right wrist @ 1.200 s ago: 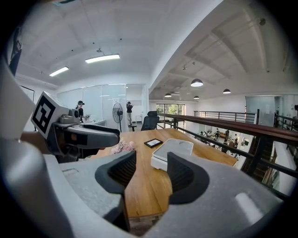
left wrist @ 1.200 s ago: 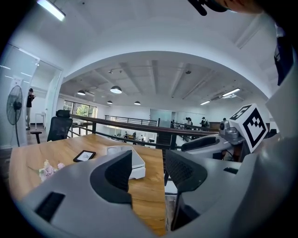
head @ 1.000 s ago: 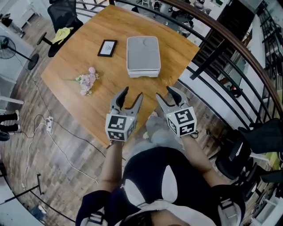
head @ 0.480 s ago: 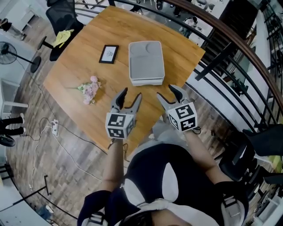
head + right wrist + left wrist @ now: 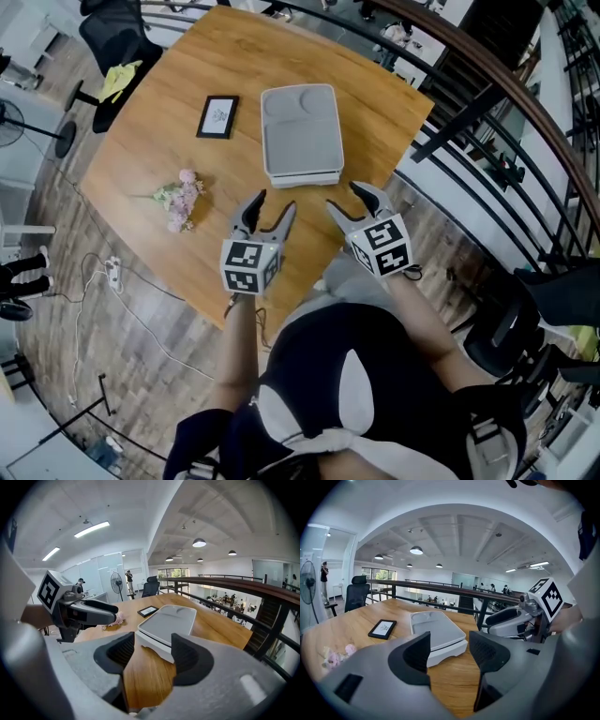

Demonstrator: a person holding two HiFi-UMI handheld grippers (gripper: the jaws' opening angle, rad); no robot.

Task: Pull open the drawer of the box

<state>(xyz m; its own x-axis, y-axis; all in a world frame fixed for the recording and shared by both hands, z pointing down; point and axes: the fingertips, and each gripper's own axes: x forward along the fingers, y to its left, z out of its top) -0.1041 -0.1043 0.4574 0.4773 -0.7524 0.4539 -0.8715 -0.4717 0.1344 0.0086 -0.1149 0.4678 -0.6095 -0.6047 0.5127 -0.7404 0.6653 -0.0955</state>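
Brown wood table (image 5: 141, 141) fills the top of the head view. The white box (image 5: 300, 131) lies flat on it, near the far edge. A small black frame (image 5: 217, 116) lies left of the box, and pink flowers (image 5: 176, 199) lie nearer the left side. The left gripper (image 5: 274, 202) and the right gripper (image 5: 344, 197) hang side by side just in front of the box and touch nothing. The person's body hides the near table edge.

In the left gripper view, the jaws are opening wide with nothing held. The box sits past them, apart from them. The grey gripper body covers the bottom of the view.

In the right gripper view, the jaws stand wide apart and hold nothing. The box's near corner shows between them, farther off. The drawer line on the box is hard to make out.
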